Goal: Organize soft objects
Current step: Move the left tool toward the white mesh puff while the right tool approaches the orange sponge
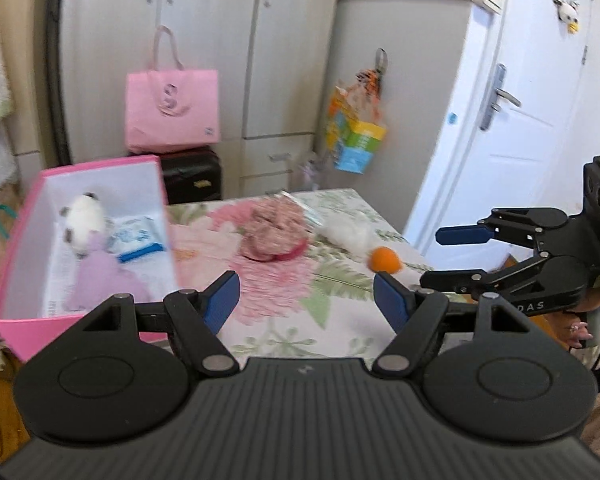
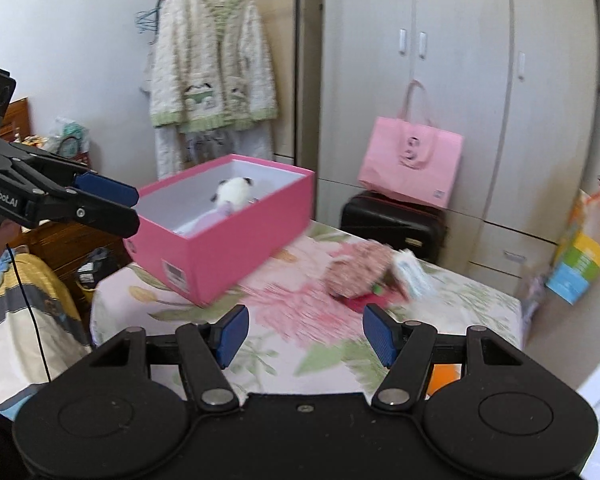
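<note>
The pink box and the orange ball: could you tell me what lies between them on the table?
In the left wrist view, a pink fuzzy bundle lies between the pink box and the orange ball.

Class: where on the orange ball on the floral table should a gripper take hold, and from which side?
Grip the orange ball across its middle, coming from above with jaws wide. It is round and lies loose on the floral table, so a side push might roll it.

Pink box (image 2: 236, 248): matt card, smooth white lining. Plush toy (image 1: 85, 220) inside: fuzzy white pile, dark patches. Surface (image 1: 300, 300): floral printed cloth, matt. Pink bundle (image 1: 270, 232) on it: nubbly fabric. Orange ball (image 1: 385, 260): matt, slightly fuzzy. Left hand-held gripper (image 1: 306, 304): matt black plastic, metal pivot pins, ribbed blue pads (image 1: 388, 304). Hanging jacket (image 2: 212, 60): fleecy cream cloth. Pink bag (image 2: 410, 164): smooth paper.
</note>
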{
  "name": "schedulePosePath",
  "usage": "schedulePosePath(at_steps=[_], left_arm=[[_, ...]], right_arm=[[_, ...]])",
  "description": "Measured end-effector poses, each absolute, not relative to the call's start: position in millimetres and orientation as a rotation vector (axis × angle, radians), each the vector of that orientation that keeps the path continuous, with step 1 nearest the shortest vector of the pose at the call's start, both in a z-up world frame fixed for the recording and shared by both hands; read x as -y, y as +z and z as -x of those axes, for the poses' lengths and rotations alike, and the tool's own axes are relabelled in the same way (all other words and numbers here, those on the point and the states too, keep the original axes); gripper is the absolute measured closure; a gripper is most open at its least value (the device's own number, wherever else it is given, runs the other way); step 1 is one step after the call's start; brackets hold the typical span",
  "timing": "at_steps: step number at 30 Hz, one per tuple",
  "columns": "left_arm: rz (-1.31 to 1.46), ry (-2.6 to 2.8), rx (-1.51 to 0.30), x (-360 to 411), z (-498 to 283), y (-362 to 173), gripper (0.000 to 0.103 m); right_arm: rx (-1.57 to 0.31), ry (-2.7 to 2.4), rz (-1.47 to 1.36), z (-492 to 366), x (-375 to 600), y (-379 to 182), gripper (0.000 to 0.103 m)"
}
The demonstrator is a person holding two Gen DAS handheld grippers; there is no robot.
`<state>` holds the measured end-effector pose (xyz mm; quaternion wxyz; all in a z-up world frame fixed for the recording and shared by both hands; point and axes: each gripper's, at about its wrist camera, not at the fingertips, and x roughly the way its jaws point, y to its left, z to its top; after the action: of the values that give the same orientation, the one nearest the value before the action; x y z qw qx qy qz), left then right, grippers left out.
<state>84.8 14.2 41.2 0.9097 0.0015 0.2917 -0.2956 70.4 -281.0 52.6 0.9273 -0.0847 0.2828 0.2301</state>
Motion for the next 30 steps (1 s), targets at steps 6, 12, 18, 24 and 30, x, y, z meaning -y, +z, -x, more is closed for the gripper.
schedulePosePath(at_steps=[6, 12, 18, 24, 30], left_arm=[[-0.009, -0.680, -0.645, 22.5, -102.1, 26.3, 0.030], [0.015, -0.734, -0.673, 56.4, -127.1, 5.3, 0.030], [0.023, -0.724, -0.642, 88.1, -149.8, -16.2, 0.030], [0.040, -0.732, -0.613, 122.3, -170.8, -32.6, 0.030], [0.060, -0.764, -0.617, 152.6, -195.6, -49.1, 0.030]], right_arm=[[-0.605, 0.428, 0.162, -74.1, 309.9, 35.0, 0.034], [-0.598, 0.426, 0.158, -86.6, 331.1, 9.7, 0.034], [-0.581, 0.408, 0.172, -111.2, 343.0, -23.0, 0.034], [-0.600, 0.388, 0.117, -138.6, 358.4, -51.4, 0.034], [-0.610, 0.342, 0.111, -156.6, 363.7, -74.5, 0.034]])
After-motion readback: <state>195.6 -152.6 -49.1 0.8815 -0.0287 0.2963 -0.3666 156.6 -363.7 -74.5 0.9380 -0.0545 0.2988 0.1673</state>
